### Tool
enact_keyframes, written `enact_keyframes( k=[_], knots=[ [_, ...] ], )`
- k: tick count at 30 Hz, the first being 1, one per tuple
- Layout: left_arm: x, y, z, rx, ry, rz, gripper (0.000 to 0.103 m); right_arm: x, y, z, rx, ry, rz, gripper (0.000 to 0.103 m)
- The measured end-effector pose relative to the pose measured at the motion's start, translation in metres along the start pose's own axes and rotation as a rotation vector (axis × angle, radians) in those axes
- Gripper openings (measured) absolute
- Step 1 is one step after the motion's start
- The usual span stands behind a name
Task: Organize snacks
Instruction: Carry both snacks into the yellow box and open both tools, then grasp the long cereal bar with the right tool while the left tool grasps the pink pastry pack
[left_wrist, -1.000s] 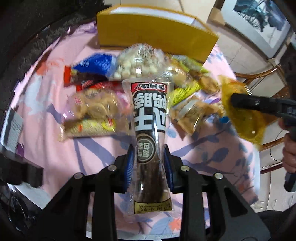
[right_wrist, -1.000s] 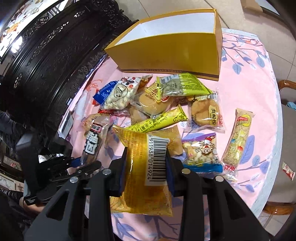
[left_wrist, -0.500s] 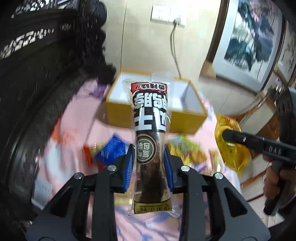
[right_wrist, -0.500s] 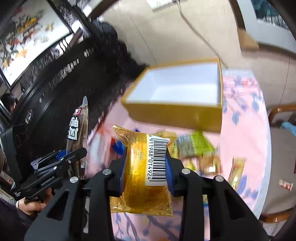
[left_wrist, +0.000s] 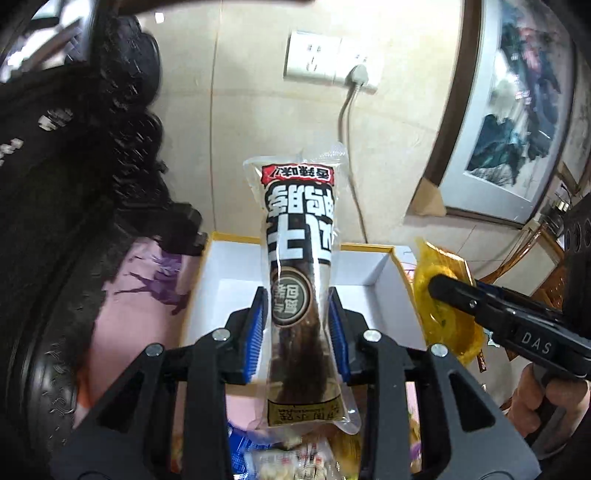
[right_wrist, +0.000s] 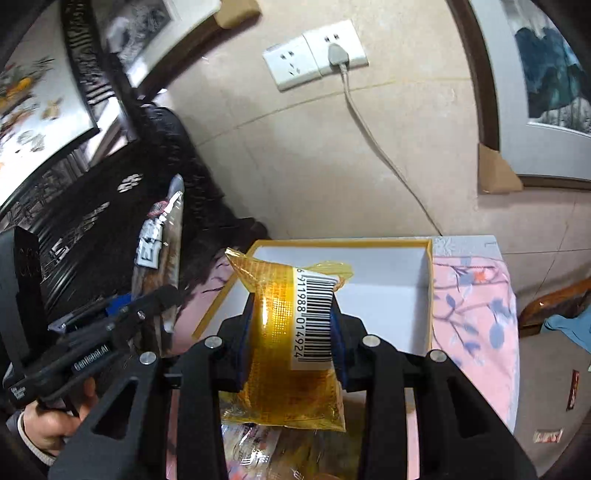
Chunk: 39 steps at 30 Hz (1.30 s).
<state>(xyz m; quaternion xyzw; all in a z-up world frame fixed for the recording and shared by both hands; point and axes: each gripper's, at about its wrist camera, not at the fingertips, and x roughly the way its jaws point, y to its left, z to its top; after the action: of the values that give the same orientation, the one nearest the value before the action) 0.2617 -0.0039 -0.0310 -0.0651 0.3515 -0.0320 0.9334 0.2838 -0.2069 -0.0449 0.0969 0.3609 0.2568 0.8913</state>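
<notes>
Carrying two packets at once toward the yellow box (right_wrist: 325, 273), and both are up in the air over its near edge. Over that box the left gripper (left_wrist: 297, 332) pinches a long dark snack packet (left_wrist: 299, 266) low on its body, blue pads pressed to either side, so most of the packet stands tall above the grip and leans out over the white box floor. Just beside it, nearer the right wall of the box, the right gripper (right_wrist: 291, 332) is clamped on a golden-yellow packet (right_wrist: 284, 332) with its barcode label facing up, held around the middle.

The box looks bare inside, so there is room for both. Judging from this, the tidy way is to bring each packet down low inside the walls before letting go, dark packet laid lengthwise along the left side, golden one flat on the right. That tall packet is top-heavy; dropped from height it may tip over the far wall. More snacks (left_wrist: 295, 458) wait on the pink cloth (right_wrist: 472, 306) below the near side of the box
</notes>
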Motion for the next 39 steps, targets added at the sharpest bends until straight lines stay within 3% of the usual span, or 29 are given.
enact_keyframes(
  k=[4,10,13,14,17,24,28,31,36,39],
  knots=[
    [0.068,0.006,0.015,-0.022,0.12,0.021,0.032,0.057,-0.016,0.018,0.009,0.102,-0.065,0.036],
    [0.145,0.012,0.003,-0.031,0.316,0.039,0.033,0.138,-0.036,0.019,0.034,0.299,-0.162,0.036],
    [0.164,0.015,-0.008,-0.036,0.389,0.043,0.042,0.16,-0.04,0.01,0.063,0.364,-0.189,0.039],
    [0.166,0.015,-0.011,-0.046,0.396,0.046,0.053,0.163,-0.04,0.009,0.072,0.377,-0.196,0.048],
    [0.145,0.014,-0.009,-0.046,0.331,0.072,0.076,0.153,-0.042,0.008,0.119,0.359,-0.187,0.064],
    [0.056,0.008,-0.003,0.015,0.155,0.119,0.096,0.062,-0.042,0.005,0.104,0.242,-0.134,0.065],
    [0.004,0.011,-0.025,0.039,0.093,0.141,0.098,0.005,-0.055,-0.022,0.049,0.22,-0.177,0.066],
    [-0.029,0.014,-0.056,0.045,0.084,0.154,0.098,-0.034,-0.079,-0.064,0.078,0.241,-0.25,0.067],
    [-0.067,0.012,-0.114,0.003,0.115,0.117,0.098,-0.056,-0.118,-0.146,0.202,0.337,-0.365,0.067],
    [-0.081,0.013,-0.149,0.009,0.167,0.137,0.098,-0.052,-0.13,-0.185,0.244,0.396,-0.413,0.065]
  ],
)
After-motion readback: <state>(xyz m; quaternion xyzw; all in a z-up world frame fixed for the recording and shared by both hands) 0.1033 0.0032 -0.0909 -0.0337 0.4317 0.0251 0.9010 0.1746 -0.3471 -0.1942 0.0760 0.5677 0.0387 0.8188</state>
